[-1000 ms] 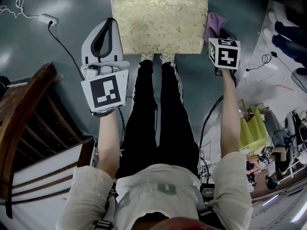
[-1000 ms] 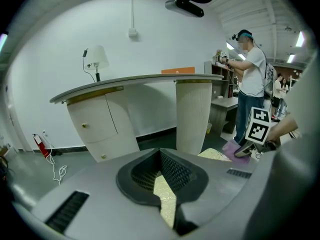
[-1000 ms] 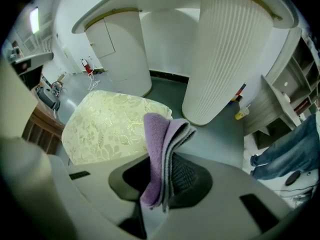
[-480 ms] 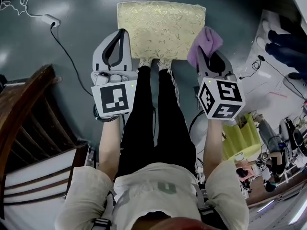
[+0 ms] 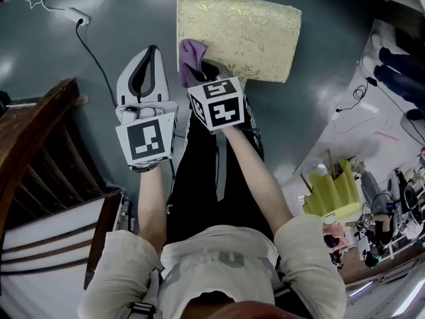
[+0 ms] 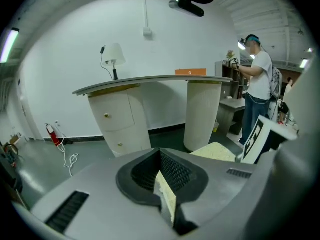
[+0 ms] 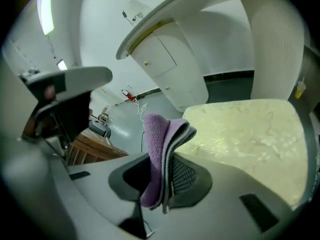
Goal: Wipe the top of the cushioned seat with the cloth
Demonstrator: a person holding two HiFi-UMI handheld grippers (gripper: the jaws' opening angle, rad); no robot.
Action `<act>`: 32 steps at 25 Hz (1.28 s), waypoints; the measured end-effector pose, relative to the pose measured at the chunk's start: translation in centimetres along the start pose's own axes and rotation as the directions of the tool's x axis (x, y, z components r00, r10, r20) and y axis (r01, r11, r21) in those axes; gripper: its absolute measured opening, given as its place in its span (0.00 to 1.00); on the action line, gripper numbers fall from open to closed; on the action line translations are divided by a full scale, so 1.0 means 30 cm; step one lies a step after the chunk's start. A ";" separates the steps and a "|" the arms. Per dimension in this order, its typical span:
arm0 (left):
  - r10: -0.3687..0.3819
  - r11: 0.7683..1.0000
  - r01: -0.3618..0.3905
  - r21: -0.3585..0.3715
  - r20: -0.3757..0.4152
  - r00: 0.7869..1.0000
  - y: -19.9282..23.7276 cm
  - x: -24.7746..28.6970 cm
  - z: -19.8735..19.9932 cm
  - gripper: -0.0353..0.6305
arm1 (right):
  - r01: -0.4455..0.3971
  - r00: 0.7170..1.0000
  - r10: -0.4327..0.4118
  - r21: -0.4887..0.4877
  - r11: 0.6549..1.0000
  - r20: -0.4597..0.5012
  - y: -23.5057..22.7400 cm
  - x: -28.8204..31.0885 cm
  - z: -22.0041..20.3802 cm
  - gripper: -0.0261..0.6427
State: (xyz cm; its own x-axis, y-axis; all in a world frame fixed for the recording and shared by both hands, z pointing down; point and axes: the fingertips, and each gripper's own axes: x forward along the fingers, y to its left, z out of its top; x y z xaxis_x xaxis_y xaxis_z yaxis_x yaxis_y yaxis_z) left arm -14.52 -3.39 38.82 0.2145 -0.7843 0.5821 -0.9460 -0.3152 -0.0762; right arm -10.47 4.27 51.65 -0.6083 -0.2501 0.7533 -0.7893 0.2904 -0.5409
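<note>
The cushioned seat (image 5: 242, 35), covered in gold brocade, stands on the grey floor ahead of my legs. My right gripper (image 5: 199, 65) reaches across to the seat's near left corner and is shut on a folded purple cloth (image 5: 191, 53). In the right gripper view the cloth (image 7: 156, 144) sticks up from between the jaws, with the seat top (image 7: 245, 134) just beyond and to the right. My left gripper (image 5: 154, 50) hangs over the floor left of the seat, shut with nothing in it. A corner of the seat (image 6: 216, 151) shows past it in the left gripper view.
A dark wooden chair (image 5: 40, 151) stands close at the left. A white cable and plug (image 5: 76, 18) lie on the floor at the far left. A curved white counter (image 6: 150, 84) with a drawer cabinet stands behind the seat. A person (image 6: 257, 94) stands at the back right.
My right gripper has swung the cloth from the seat's right side across to its near left corner. The left gripper has shifted slightly left and stayed shut.
</note>
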 end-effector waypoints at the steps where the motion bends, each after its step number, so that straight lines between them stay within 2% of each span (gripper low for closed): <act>1: 0.015 1.000 -0.015 0.005 -0.020 1.000 0.027 -0.010 -0.023 0.06 | 0.000 1.000 0.000 -0.001 1.000 -0.011 0.022 0.057 -0.017 0.17; 4: 0.053 0.998 -0.051 0.026 -0.068 0.996 0.101 -0.039 -0.087 0.06 | 0.004 0.998 -0.005 -0.014 1.000 -0.064 0.061 0.187 -0.065 0.17; 9: 0.111 0.994 -0.110 0.019 -0.088 0.990 0.204 -0.072 -0.144 0.06 | 0.037 0.986 -0.050 -0.080 0.996 -0.158 0.040 0.273 -0.107 0.17; 12: 0.131 0.991 -0.132 -0.006 -0.089 0.987 0.234 -0.090 -0.150 0.06 | 0.051 0.982 -0.057 -0.037 0.998 -0.182 0.014 0.298 -0.150 0.17; 14: 0.123 0.992 -0.125 -0.028 -0.079 0.989 0.237 -0.089 -0.142 0.06 | 0.063 0.982 -0.067 -0.031 0.998 -0.179 0.011 0.301 -0.154 0.17; 18: 0.113 0.993 -0.115 -0.030 -0.065 0.991 0.224 -0.070 -0.125 0.06 | 0.078 0.982 -0.092 -0.090 0.993 -0.164 0.016 0.295 -0.134 0.17; 22: 0.101 0.994 -0.103 -0.034 -0.057 0.993 0.193 -0.048 -0.113 0.06 | 0.089 0.983 -0.094 -0.041 0.995 -0.157 -0.006 0.264 -0.145 0.17; 27: 0.058 0.998 -0.059 -0.023 -0.040 0.998 0.145 -0.021 -0.096 0.06 | 0.106 0.987 -0.111 -0.046 0.993 -0.114 -0.053 0.191 -0.144 0.17; 32: 0.028 0.999 -0.028 -0.024 0.013 1.000 0.105 0.009 -0.036 0.06 | 0.188 0.977 -0.194 -0.078 0.979 -0.083 -0.165 0.078 -0.142 0.17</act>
State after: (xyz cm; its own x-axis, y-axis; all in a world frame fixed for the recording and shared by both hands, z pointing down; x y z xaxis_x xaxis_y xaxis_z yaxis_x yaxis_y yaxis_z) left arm -17.70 -4.03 39.60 0.1908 -0.7998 0.5691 -0.9571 -0.2803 -0.0731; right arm -7.62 6.19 57.68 -0.4344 -0.2246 0.8723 -0.8805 0.3097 -0.3588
